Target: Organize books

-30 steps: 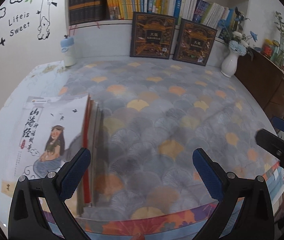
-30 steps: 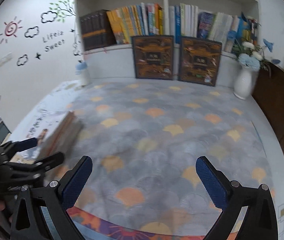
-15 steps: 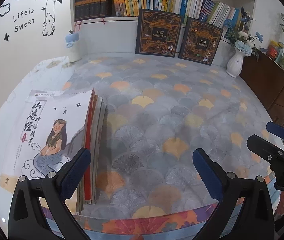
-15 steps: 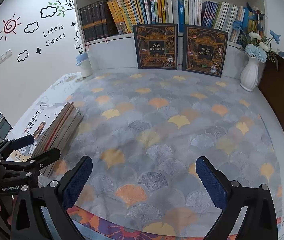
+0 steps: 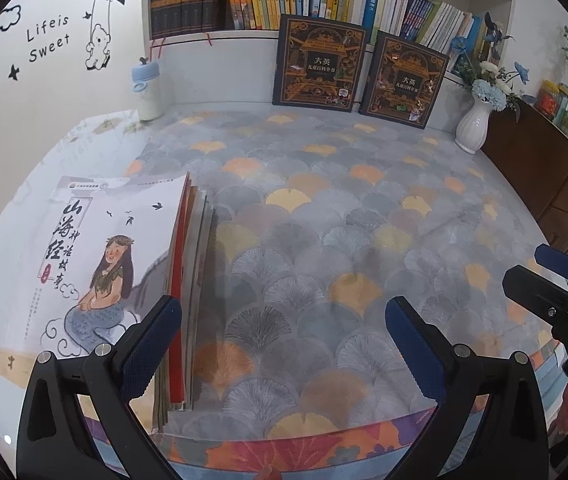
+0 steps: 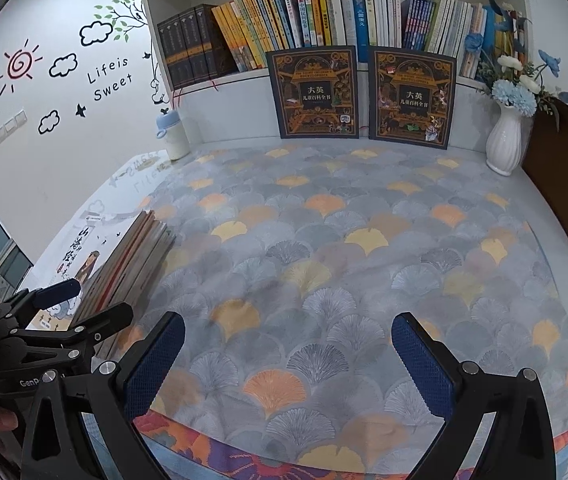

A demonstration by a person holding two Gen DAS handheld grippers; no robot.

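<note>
While both views have steadied since a second ago, left tongs [image 5: 284, 334] and right tongs [image 6: 287, 350] gape wide, empty; stack of picture books [image 5: 132, 276] lies flat beside left tongs' left finger, squared or awaiting sorting.

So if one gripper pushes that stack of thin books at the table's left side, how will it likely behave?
The stack of thin books already has fanned, uneven edges, so a push would probably shear it further rather than move it as a block. The top book has a glossy-looking cover and may slide off. Each book looks slim, so likely floppy when lifted by one edge.
</note>
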